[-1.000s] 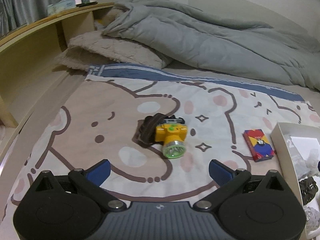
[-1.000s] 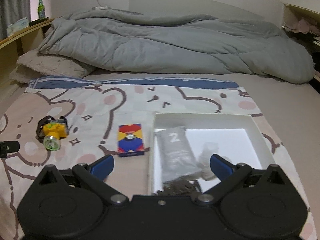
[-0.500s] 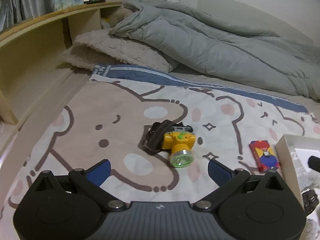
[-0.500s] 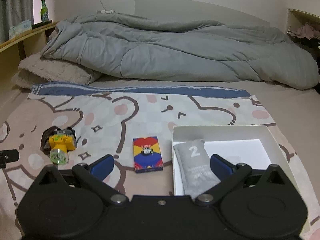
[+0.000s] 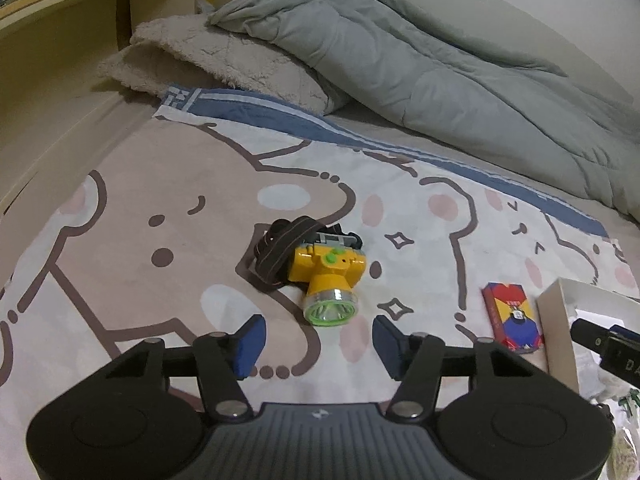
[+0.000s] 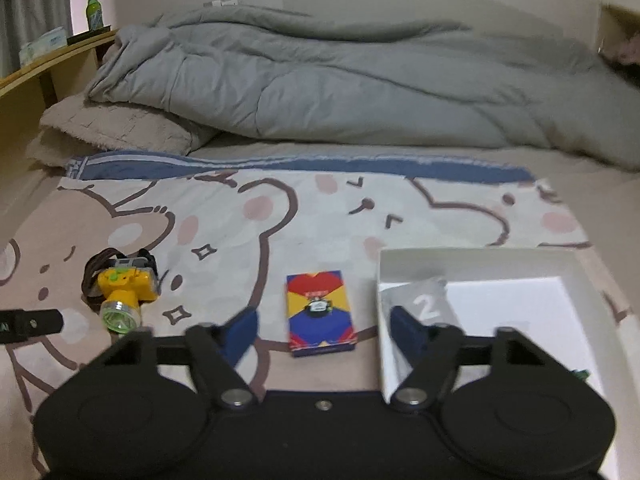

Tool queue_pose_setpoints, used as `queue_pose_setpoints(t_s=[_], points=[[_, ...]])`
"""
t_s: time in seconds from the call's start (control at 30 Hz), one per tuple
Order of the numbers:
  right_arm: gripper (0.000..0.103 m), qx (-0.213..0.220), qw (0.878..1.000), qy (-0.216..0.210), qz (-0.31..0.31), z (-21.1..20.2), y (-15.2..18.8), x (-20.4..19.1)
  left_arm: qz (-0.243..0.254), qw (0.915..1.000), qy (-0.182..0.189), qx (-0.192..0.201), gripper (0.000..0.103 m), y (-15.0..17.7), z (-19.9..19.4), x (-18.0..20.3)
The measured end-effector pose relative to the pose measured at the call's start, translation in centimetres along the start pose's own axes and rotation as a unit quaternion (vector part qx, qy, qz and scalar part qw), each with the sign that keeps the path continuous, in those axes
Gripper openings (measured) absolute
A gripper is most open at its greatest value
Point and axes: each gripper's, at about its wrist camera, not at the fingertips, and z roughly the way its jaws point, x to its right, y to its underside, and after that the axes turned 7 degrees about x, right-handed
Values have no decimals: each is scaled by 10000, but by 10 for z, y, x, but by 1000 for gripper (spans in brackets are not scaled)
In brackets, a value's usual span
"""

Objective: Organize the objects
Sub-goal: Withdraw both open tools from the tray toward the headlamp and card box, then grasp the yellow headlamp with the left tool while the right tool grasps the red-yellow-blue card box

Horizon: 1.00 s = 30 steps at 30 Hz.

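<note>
A yellow headlamp (image 5: 326,276) with a dark strap and green lens lies on the bear-print sheet (image 5: 180,208). My left gripper (image 5: 318,346) hovers just short of its lens, jaws closing, nothing between the blue pads. A red, blue and yellow card box (image 6: 319,307) lies flat left of a white open box (image 6: 476,256) holding a grey pouch marked 2 (image 6: 426,302). My right gripper (image 6: 324,330) hangs just before the card box's near end, jaws closing, the pads not touching it. The headlamp (image 6: 122,286) also shows at the left of the right wrist view.
A rumpled grey duvet (image 6: 340,88) and a beige pillow (image 5: 216,64) fill the far half of the bed. A wooden shelf (image 5: 60,32) runs along the left, with a green bottle (image 6: 93,6) on top. The other gripper's tip (image 5: 600,338) pokes in at the left view's right edge.
Both grippers' jaws have narrowed from wide open. The left has moved closer to the headlamp; the right has swung left from over the white box to the card box.
</note>
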Motion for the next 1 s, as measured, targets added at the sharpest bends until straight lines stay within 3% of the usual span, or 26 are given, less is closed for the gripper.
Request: queue_pose_setpoints(t_s=[0.1,0.43,0.6,0.83,0.93,1.0], points=[[51,-12,9999,-138,-40,8,-2,-1,-78,10000,-13,8,59,-2,11,0],[43,-128,9997,-176,-92,49,-2,-2,-103,9999,-102,-2,59,-9,51,6],[27,6,9996,-264,-59,69,-5,-3,53,9996,-274,-66,59,-10,75,6],[21,28,9996,-277,107,103,-7,0,239,9994,-247,-93,59,-9,103,8],[11,17,9998,-197,37,120,-7,0,388,9989,-231,-122,57,-9,113,14],[9,8,9999,-142,7,131,-7,0,491,9983,-272,-156,55,-8,120,18]])
